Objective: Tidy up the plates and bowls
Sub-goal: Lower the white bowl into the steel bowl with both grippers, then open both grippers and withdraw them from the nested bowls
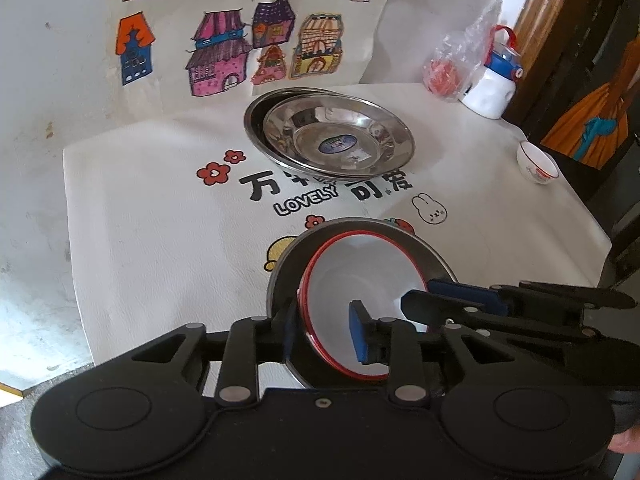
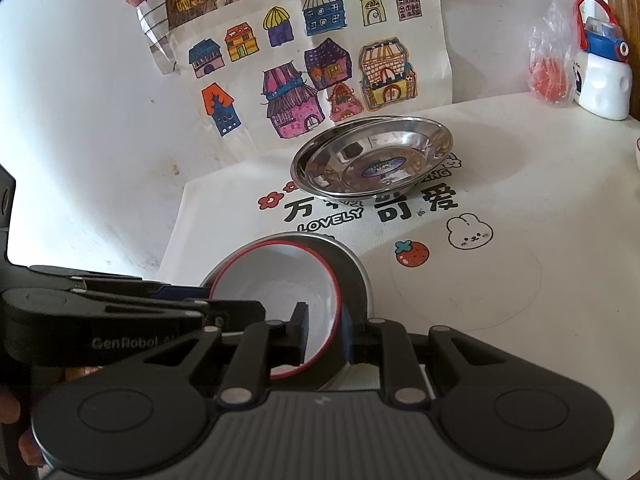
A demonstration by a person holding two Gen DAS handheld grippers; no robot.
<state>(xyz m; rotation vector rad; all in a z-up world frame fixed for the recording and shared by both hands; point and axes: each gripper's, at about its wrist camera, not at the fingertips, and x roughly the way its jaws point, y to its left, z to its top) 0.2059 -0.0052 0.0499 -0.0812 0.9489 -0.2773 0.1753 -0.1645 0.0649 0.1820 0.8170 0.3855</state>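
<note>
Left tongs (image 1: 326,326) slackly astride red-rimmed bowl (image 1: 356,280) rim, right tongs (image 2: 324,330) pinching it

right gripper (image 2: 324,330) pointing down at a white bowl with a red rim (image 2: 276,300), its pads sitting on either side of that rim and pinching it. bowl tilting inside a dark metal bowl (image 2: 356,276) on the white printed tablecloth (image 2: 520,280). left gripper (image 2: 224,300) reaching in from the left edge, fingers lying against the red rim; gap between them unclear. two stacked steel plates (image 2: 372,156) resting farther back on the cloth, near the wall. house drawings (image 2: 312,64) hanging on the wall behind. white bottle with blue and red lid (image 2: 604,76) standing at far right, clear plastic bag (image 2: 552,68) just beside it.
</note>
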